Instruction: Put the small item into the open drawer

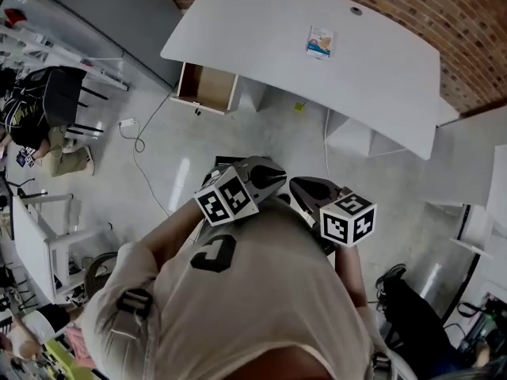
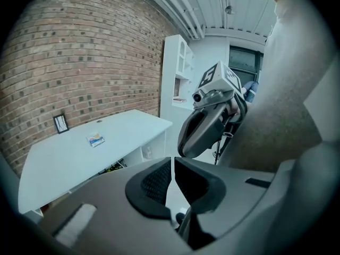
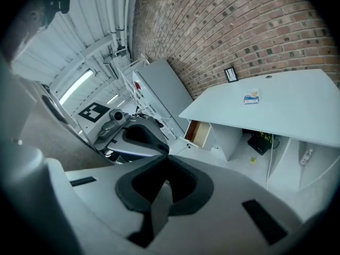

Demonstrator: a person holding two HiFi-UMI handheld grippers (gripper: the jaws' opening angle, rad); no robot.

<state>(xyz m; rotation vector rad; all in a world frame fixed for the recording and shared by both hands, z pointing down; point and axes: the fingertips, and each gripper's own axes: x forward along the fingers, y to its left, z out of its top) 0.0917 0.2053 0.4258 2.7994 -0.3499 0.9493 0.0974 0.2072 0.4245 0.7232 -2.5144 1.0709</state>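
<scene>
The small item (image 1: 320,42), a blue-and-white packet, lies on the white table (image 1: 380,62) by the brick wall; it also shows in the left gripper view (image 2: 95,139) and the right gripper view (image 3: 251,97). The open drawer (image 1: 207,88) sticks out below the table's left end, its wooden inside bare (image 3: 200,133). I hold both grippers close to my chest, well short of the table. My left gripper (image 1: 277,177) is shut with nothing in it (image 2: 173,162). My right gripper (image 1: 301,188) is shut and empty too (image 3: 166,162).
A small picture frame (image 3: 230,75) stands at the table's back edge. A white cable (image 1: 142,137) and a small yellow thing (image 1: 299,107) lie on the floor before the table. A grey cabinet (image 1: 119,14) stands left of the drawer, white shelves (image 2: 178,73) to the right.
</scene>
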